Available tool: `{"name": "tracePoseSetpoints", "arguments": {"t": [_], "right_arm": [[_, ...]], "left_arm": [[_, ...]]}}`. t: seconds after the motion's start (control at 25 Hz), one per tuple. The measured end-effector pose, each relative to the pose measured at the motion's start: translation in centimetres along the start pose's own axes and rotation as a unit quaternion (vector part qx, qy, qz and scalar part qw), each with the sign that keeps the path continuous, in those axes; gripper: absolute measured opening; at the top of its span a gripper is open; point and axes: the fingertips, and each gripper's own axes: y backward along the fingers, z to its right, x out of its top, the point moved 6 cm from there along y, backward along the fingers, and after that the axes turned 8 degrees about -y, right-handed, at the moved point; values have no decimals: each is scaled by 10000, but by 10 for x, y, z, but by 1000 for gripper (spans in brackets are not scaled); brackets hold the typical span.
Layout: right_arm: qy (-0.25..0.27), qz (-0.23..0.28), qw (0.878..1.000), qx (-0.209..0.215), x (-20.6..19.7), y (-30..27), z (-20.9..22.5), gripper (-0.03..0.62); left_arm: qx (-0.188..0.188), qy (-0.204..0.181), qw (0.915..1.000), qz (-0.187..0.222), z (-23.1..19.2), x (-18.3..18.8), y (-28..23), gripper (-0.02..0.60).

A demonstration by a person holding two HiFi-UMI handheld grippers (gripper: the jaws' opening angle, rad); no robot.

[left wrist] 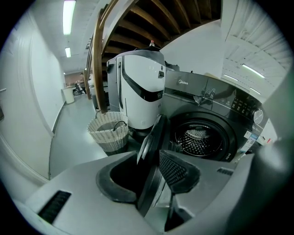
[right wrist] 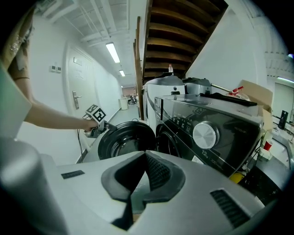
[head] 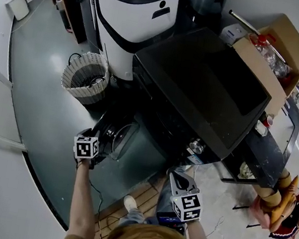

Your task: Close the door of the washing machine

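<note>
Door: the washing machine has its round door swung wide open to the left of the drum opening, with the inner side facing the front.
Left gripper: your left gripper is partly open and straddles the door's free rim. The rim runs between the pads, but I see no firm squeeze on it yet.
Right gripper: your right gripper has its pads together with nothing in them. It hangs in front of the machine, clear of the door.
Risk, slip: if you start the swing before the pads bite, the thin rim will likely slide out and the door will stay open.
Risk, path: your right gripper sits near the opening, so the closing door could catch it unless you draw it back.
Risk, latch: a soft push may bring the door to the front without it catching, so follow through until it seats.
Risk, twist: pulling across the hinge line rather than along the arc could lever the rim out of the pads.
Nearby: the wicker basket stands behind the open door, out of the closing path.
</note>
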Motion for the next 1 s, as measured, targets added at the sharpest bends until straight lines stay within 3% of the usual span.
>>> {"name": "tracePoseSetpoints", "arguments": {"t": [1.0], "right_arm": [[-246,333,9987,-313,6,34,3,11]], "left_arm": [[-259,-157,9993,-226,35,-3,10,153]]}}
